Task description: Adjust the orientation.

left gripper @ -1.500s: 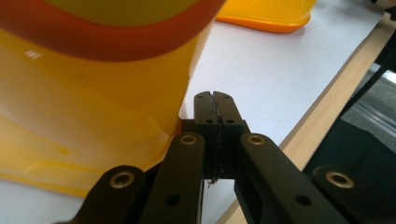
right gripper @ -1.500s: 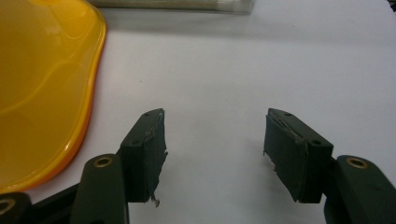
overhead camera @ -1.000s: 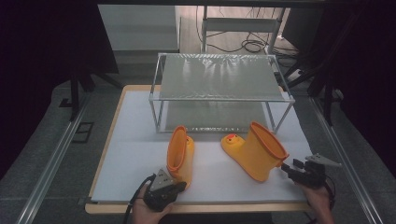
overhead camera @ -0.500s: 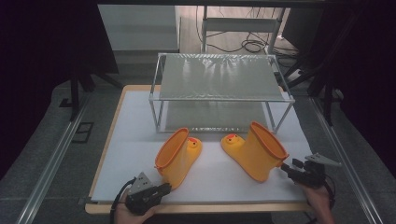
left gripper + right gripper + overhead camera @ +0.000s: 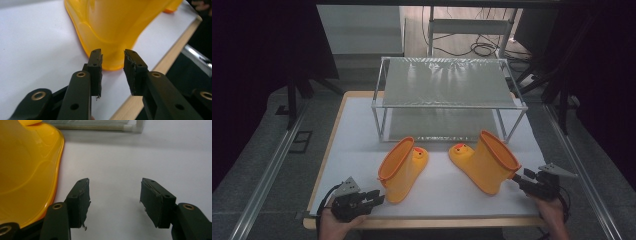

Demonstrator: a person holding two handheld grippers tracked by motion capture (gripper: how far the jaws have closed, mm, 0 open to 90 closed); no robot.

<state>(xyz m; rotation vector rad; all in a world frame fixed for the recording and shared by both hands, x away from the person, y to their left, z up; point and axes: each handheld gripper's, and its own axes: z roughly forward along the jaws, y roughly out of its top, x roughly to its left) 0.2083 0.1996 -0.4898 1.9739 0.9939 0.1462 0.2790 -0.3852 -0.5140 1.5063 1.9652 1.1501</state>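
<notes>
On the white mat near the table's front edge lie two yellow boots, toes toward each other in front of the wire shelf: the left boot tipped over with its open top toward the person's left hand, the right boot tipped with its cuff toward the right hand. The left gripper sits just off the left boot's cuff, jaws part-way apart and having just been opening; in the left gripper view the boot's rim lies beyond the pads, with nothing between them. To take this boot well, I judge the jaws should straddle the cuff wall, one pad inside the opening and one outside, and close on the stiff rim rather than the rounded shaft, which could slip. The left hand rests low at the table's front edge, gripper pointing level toward the boot. The right gripper stands wide open beside the right boot's cuff, holding nothing, its hand low at the front right corner.
</notes>
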